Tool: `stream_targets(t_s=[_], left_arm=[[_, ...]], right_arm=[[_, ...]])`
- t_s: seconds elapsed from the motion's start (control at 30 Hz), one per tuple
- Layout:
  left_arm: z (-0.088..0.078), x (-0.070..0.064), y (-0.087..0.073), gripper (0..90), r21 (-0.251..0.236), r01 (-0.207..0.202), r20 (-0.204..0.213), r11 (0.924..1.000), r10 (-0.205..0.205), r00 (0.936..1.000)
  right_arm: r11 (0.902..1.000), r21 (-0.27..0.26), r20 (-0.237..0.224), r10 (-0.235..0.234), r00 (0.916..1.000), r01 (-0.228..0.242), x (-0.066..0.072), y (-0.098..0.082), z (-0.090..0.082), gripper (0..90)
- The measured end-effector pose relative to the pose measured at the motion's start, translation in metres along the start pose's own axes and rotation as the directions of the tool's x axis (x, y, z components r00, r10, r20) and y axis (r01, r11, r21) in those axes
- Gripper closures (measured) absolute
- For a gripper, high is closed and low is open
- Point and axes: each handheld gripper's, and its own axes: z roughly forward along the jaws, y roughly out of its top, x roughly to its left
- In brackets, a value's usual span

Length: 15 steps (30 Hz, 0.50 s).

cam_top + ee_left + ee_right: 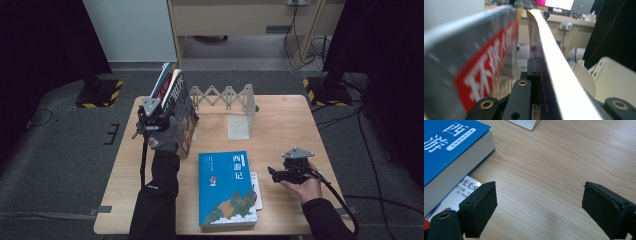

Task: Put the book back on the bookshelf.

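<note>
Dark-covered book (184, 112) upright, clamped between left gripper (150, 119) jaws; right gripper (292, 167) jaws apart.

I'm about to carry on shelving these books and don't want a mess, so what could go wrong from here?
The left gripper pinches a thin book by its upper edge; the cover already bends, so it may crease or slip. The leaning books beside it could topple if nudged. The right gripper sits open beside the blue book, which covers a thinner book; pulling one may drag the other.
</note>
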Motion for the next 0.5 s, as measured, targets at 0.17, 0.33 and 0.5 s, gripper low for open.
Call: stream_targets(t_s=[0.17,0.33,0.5], left_arm=[[0.008,-0.003,0.011,82.4,-0.023,-0.037,-0.056,0.999,0.036,0.9978],[0.01,-0.003,0.007,82.3,-0.029,-0.053,-0.092,0.9982,0.05,0.9945],[0.011,-0.006,0.003,82.3,-0.015,-0.091,-0.109,0.9958,0.089,0.9901]], right_arm=[[1.0,0.002,0.001,0.0,1.0,0.0,0.0,0.0,0.0,13.0],[1.0,0.0,-0.001,-0.002,1.0,0.002,-0.001,0.0,-0.001,13.1],[1.0,-0.001,-0.002,0.0,1.0,0.0,-0.001,0.0,-0.001,13.1]])
